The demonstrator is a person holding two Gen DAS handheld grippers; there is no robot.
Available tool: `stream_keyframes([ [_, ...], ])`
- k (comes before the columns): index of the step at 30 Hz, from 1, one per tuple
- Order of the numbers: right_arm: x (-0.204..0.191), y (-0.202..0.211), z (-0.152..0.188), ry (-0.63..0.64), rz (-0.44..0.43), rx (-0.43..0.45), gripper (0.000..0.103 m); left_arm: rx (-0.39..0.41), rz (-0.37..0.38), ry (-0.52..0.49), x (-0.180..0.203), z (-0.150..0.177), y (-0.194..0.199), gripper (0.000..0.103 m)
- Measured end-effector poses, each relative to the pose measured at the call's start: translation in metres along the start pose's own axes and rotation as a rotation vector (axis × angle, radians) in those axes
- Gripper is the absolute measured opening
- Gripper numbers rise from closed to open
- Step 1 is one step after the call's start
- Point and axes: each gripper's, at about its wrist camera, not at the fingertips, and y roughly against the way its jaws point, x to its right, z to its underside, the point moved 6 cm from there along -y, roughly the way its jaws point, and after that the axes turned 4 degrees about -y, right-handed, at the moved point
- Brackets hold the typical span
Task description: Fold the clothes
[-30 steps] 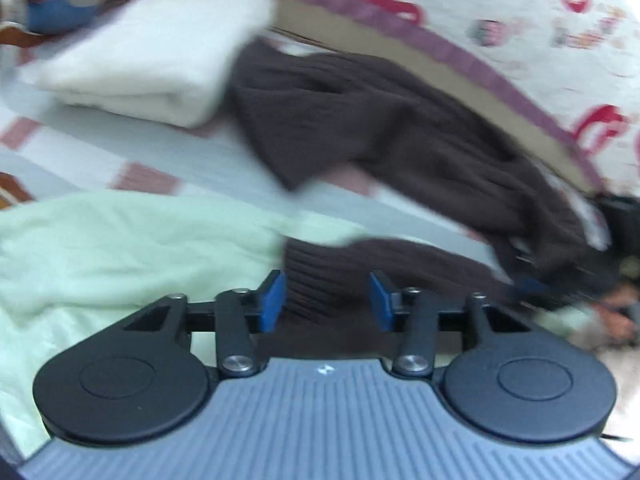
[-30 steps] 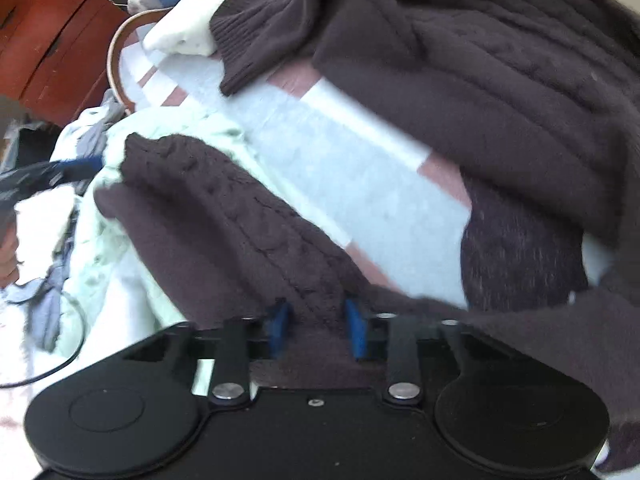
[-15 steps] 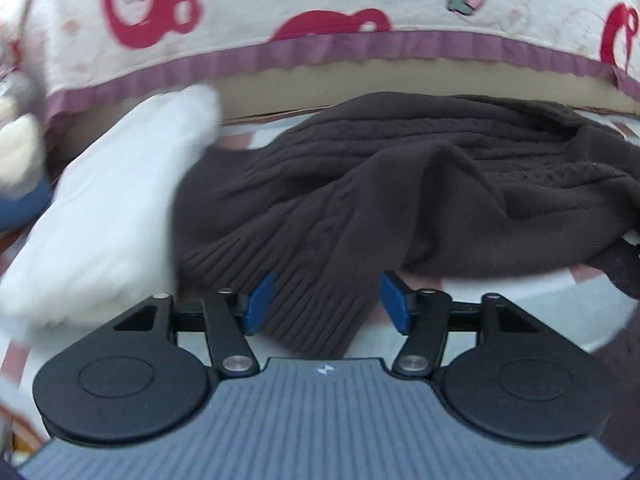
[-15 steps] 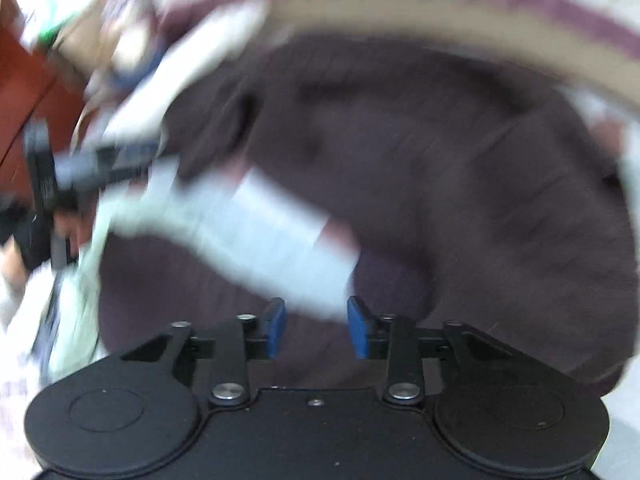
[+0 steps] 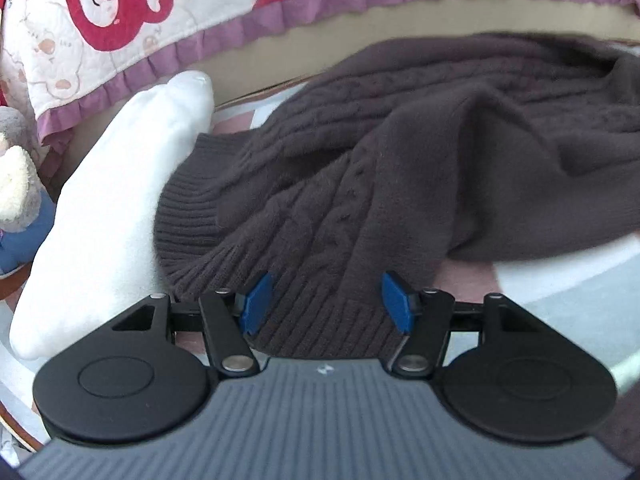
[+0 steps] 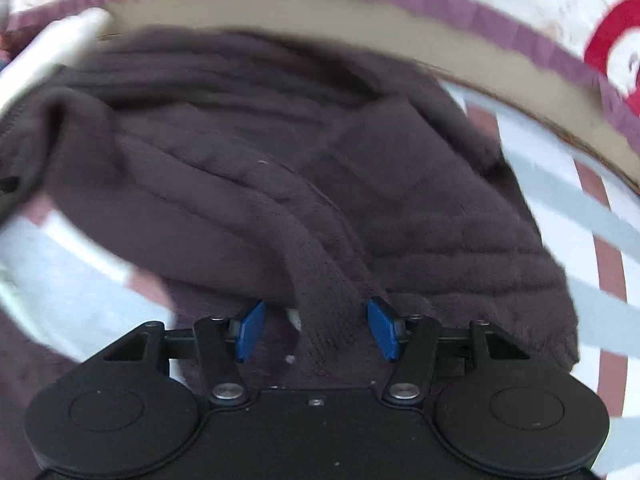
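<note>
A: Fingers first. Your left gripper [image 5: 327,300] has its blue fingers [image 5: 256,302] spread wide, and the ribbed hem of the brown cable-knit sweater [image 5: 420,152] lies between them with a gap on each side, not pinched. Right gripper [image 6: 316,328] is the same: wide apart, a sleeve-like fold between them, nothing clamped.

B: Where's the sweater overall?

A: On the bed, on the striped sheet [image 6: 592,184], bunched ahead of both grippers. Seen from your left wrist, its long axis runs from the hem at your fingers up and off to the right. A white folded garment [image 5: 116,208] touches its left edge.

B: Which hand is nearer?

A: Both are right on the knit. Left sits at a clean hem edge, right is over a rumpled fold; right view is blurred, so I can't tell which part that is.

B: Counts?

A: 1 brown sweater, 1 white folded piece, 1 bear-print quilt [image 5: 120,20] behind, 1 plush toy [image 5: 20,196] far left, 2 grippers.

B: Folded already?

A: Doubled over but lumpy; could be mid-fold or freshly dropped.
</note>
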Motion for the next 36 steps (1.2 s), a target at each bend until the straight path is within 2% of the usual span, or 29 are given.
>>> stream_keyframes([
  [1, 0.004, 0.000, 0.000, -0.031, -0.021, 0.031, 0.052, -0.004, 0.007, -0.010, 0.002, 0.000, -0.003, 0.060],
  [2, 0.008, 0.003, 0.000, -0.041, -0.031, 0.054, 0.036, -0.008, 0.014, -0.030, 0.004, 0.000, -0.006, 0.055],
  [3, 0.012, 0.009, -0.001, -0.035, -0.031, 0.084, 0.008, -0.011, 0.018, -0.058, 0.008, 0.000, -0.007, 0.037],
  [4, 0.012, 0.015, -0.003, -0.044, -0.063, 0.112, 0.009, -0.002, -0.002, -0.085, 0.010, -0.001, -0.006, 0.005],
  [5, 0.013, 0.021, -0.006, -0.056, -0.098, 0.140, 0.009, 0.017, -0.046, -0.111, 0.010, -0.002, -0.001, 0.000],
  [6, 0.015, 0.033, -0.009, -0.079, -0.154, 0.179, 0.009, 0.037, -0.091, -0.136, 0.011, -0.004, 0.004, 0.000],
  [8, 0.015, 0.059, -0.013, -0.068, -0.209, 0.268, 0.008, 0.091, -0.174, -0.084, -0.003, -0.005, 0.027, 0.000],
  [11, 0.015, 0.087, -0.008, -0.049, -0.175, 0.276, 0.008, 0.123, -0.272, 0.092, -0.041, 0.006, 0.066, 0.000],
  [13, 0.014, 0.106, -0.004, -0.042, -0.162, 0.273, 0.007, 0.103, -0.275, 0.156, -0.057, 0.018, 0.081, 0.000],
  [16, 0.015, 0.103, 0.002, 0.035, -0.038, 0.228, 0.007, 0.121, -0.163, 0.142, -0.051, 0.026, 0.084, 0.007],
  [18, 0.020, 0.098, 0.005, 0.016, -0.067, 0.190, 0.007, 0.136, -0.090, 0.104, -0.036, 0.025, 0.079, 0.032],
  [19, 0.025, 0.093, 0.007, -0.026, -0.136, 0.151, 0.007, 0.139, -0.061, 0.079, -0.027, 0.024, 0.073, 0.056],
  [20, 0.030, 0.090, 0.010, -0.060, -0.150, 0.139, 0.007, 0.144, -0.037, 0.048, -0.017, 0.022, 0.067, 0.064],
  [22, 0.042, 0.084, 0.015, -0.126, -0.163, 0.122, 0.007, 0.156, 0.008, -0.082, 0.008, 0.020, 0.053, 0.064],
  [24, 0.049, 0.081, 0.018, -0.167, -0.170, 0.118, 0.007, 0.143, 0.003, -0.212, 0.027, 0.018, 0.039, 0.064],
  [29, 0.046, 0.075, 0.017, -0.157, -0.154, 0.123, 0.007, 0.105, -0.012, -0.278, 0.042, 0.002, 0.011, 0.056],
  [30, 0.045, 0.073, 0.016, -0.153, -0.166, 0.120, 0.007, 0.098, -0.015, -0.291, 0.045, -0.002, 0.006, 0.056],
  [32, 0.039, 0.075, 0.016, -0.128, -0.253, 0.140, 0.008, 0.083, 0.007, -0.283, 0.049, -0.005, -0.002, 0.059],
  [36, 0.030, 0.086, 0.016, -0.069, -0.298, 0.179, 0.009, 0.066, 0.013, -0.268, 0.051, -0.008, -0.013, 0.063],
])
